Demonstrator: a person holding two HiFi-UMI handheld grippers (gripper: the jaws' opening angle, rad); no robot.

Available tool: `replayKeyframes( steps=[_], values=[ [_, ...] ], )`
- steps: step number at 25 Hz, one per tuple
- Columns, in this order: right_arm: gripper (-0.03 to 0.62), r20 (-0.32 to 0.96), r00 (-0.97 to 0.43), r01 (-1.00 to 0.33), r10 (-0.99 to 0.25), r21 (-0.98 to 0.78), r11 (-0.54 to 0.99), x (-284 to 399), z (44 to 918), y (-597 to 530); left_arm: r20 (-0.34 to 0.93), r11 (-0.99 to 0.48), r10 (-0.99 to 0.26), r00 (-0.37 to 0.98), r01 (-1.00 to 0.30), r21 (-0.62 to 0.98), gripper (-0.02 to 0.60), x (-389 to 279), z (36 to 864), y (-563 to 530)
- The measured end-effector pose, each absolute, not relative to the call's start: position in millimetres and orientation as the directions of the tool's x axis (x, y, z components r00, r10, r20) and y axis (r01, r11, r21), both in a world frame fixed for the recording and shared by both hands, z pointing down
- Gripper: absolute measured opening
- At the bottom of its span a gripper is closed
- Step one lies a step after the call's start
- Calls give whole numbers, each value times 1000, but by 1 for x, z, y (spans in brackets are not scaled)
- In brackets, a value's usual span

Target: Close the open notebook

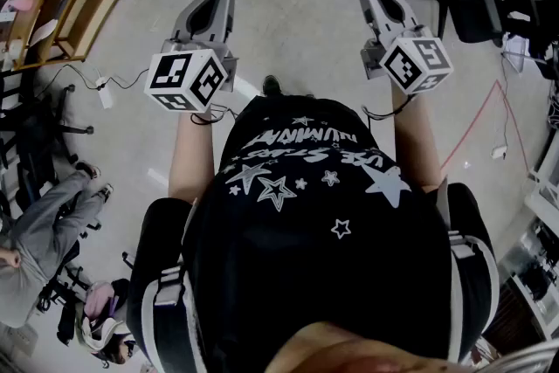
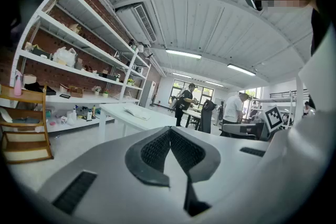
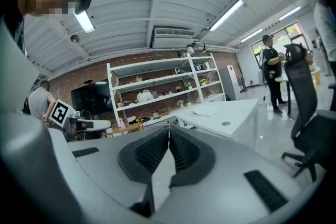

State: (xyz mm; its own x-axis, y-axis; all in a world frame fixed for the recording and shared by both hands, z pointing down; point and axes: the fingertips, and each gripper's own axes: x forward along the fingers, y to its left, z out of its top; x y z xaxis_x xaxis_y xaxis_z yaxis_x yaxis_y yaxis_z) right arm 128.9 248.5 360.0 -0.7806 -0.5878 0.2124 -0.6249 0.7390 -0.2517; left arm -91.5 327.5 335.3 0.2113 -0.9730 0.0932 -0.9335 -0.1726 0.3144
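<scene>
I see both tools held out in front of my body over bare floor (image 1: 288, 31), well apart from each other and from the work. The left gripper (image 2: 169, 136) has its ribbed jaws pressed fully together with nothing between them, and the right gripper (image 3: 168, 136) is the same: closed tight and empty. The notebook (image 2: 136, 112) seems to be the pale flat thing lying on a white table (image 2: 160, 118) across the room, so I judge that the task has not begun and the step in hand is the approach. To do it well, I would walk up square to the table's long edge, part the jaws of one gripper before arriving, come in low at the free edge of one cover, lift it and fold it over the spine, while the other gripper steadies the opposite half. The head view shows no table at all. The notebook is too small and far off to confirm that it lies open, which way its spine runs, or how thick it is.
</scene>
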Motion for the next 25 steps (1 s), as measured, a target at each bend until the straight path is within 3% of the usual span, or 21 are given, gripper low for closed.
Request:
replayKeyframes(
  steps=[9,16,25],
  values=[
    [9,194,-698,-713,-689,-281,643,129,368,213,72,-201,-970,234,-928,315,14,-125,343,305],
    [9,171,-718,-687,-675,-328,648,115,379,165,80,-192,-971,224,-937,292,14,-128,342,259],
    [9,144,-801,-588,-581,-369,719,80,384,23,100,-87,-988,118,-959,271,14,-139,337,145]
  ],
)
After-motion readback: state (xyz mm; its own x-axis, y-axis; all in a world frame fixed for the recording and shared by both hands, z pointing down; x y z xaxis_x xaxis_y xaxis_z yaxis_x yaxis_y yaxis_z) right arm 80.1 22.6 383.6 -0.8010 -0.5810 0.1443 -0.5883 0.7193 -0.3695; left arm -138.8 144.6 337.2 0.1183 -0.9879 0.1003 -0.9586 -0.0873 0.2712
